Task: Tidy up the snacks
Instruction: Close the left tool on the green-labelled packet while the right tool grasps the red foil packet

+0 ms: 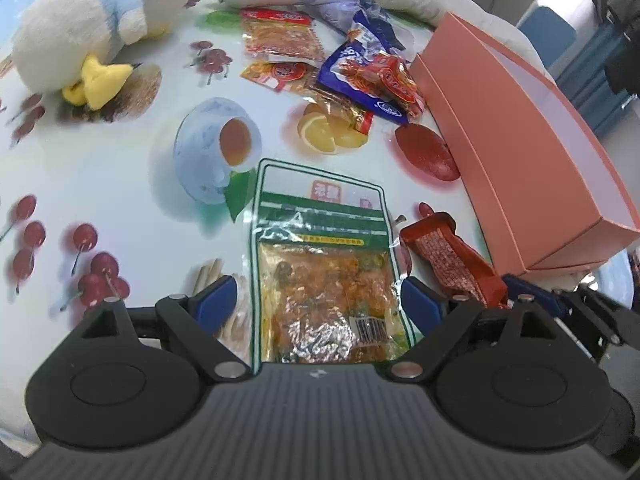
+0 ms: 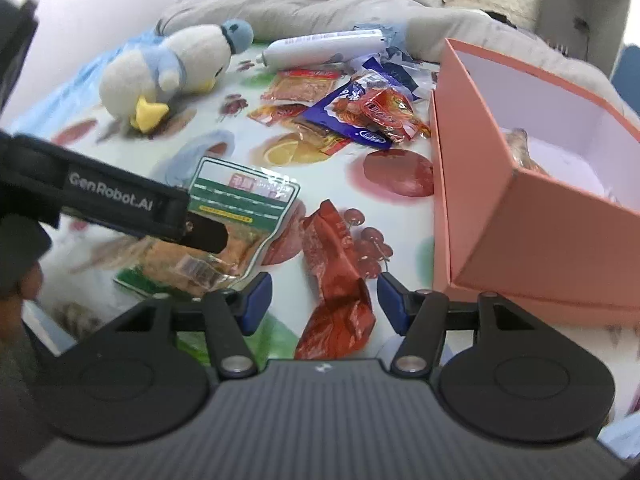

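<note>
Fruit-print tablecloth (image 1: 120,184) is slippery: my left gripper (image 1: 320,300) and right gripper (image 2: 324,300), both wide, may push green packet (image 1: 320,264) or red packet (image 2: 336,280) away from box (image 2: 500,240).

Looks like a home room. Fruit-and-teacup printed tablecloth (image 1: 120,168) across the frame, plush duck (image 1: 92,28) at upper left, crumpled grey bedding or clothing (image 2: 320,0) along the top edge, snack packets (image 1: 360,72) scattered at upper centre.
</note>
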{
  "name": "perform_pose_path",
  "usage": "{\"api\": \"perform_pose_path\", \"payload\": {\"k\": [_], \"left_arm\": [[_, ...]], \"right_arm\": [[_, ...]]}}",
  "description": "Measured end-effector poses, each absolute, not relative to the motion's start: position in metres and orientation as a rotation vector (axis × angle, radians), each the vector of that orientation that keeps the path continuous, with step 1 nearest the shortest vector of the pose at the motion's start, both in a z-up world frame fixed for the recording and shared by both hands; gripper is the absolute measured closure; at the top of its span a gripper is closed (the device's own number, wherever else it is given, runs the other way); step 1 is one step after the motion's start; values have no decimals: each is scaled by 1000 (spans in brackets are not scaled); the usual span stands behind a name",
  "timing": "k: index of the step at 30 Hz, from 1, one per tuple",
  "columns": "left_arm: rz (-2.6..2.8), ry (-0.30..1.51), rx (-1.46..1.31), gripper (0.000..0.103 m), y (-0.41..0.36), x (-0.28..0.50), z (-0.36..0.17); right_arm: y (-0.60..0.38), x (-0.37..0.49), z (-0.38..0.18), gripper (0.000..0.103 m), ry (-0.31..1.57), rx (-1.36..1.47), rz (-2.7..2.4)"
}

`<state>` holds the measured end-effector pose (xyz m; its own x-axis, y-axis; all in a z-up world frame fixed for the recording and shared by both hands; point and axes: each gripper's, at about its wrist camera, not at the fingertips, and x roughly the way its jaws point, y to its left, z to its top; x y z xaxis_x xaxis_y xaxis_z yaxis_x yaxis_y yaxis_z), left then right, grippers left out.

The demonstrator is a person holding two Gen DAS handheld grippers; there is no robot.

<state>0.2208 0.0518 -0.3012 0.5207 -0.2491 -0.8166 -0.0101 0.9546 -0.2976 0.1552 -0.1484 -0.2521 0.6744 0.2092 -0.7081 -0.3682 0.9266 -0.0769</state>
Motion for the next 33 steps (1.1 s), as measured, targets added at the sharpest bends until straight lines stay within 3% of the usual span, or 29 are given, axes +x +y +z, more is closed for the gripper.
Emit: {"api": "perform_pose_path", "payload": {"k": [7, 18, 33], "left_arm": [[-165, 1029, -217, 12, 42, 230, -307], [-150, 1025, -84, 14, 26, 226, -314], [-152, 1018, -126, 42, 24, 218, -305]], "right_arm": [[-145, 165, -264, 69, 774, -306, 315], [-156, 167, -262, 71, 796, -284, 303], [-179, 162, -256, 71, 869, -120, 265]]}}
